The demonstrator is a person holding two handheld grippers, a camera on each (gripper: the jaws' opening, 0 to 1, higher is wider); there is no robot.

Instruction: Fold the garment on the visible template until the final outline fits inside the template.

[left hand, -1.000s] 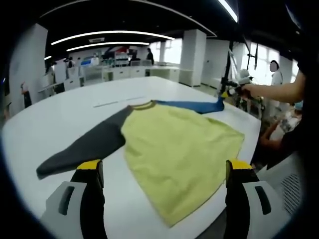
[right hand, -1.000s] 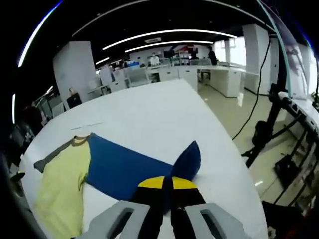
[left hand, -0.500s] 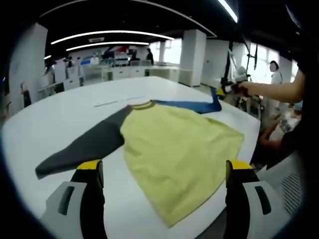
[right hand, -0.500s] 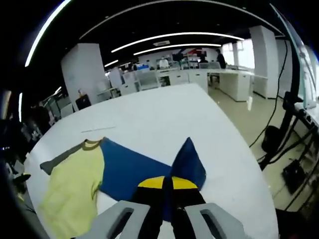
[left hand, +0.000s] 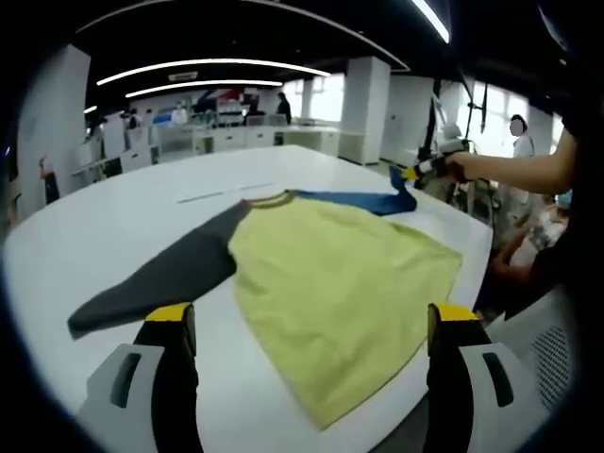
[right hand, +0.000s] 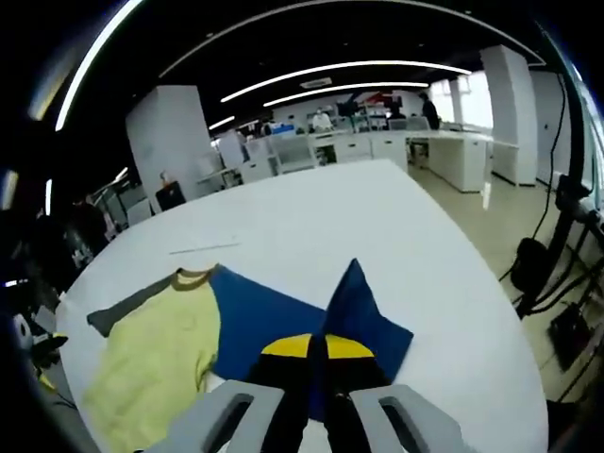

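My right gripper (right hand: 316, 354) is pinched on the blue sleeve (right hand: 283, 316), left gripper (left hand: 307, 326) wide open and empty, so I'd carry it low across the yellow body (left hand: 335, 278).

Both views face the shirt (left hand: 330, 274) — from opposite sleeves.

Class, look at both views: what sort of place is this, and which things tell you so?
Probably an open-plan lab or office hall: a big white table holding a shirt, rows of white desks behind, and long ceiling light strips.
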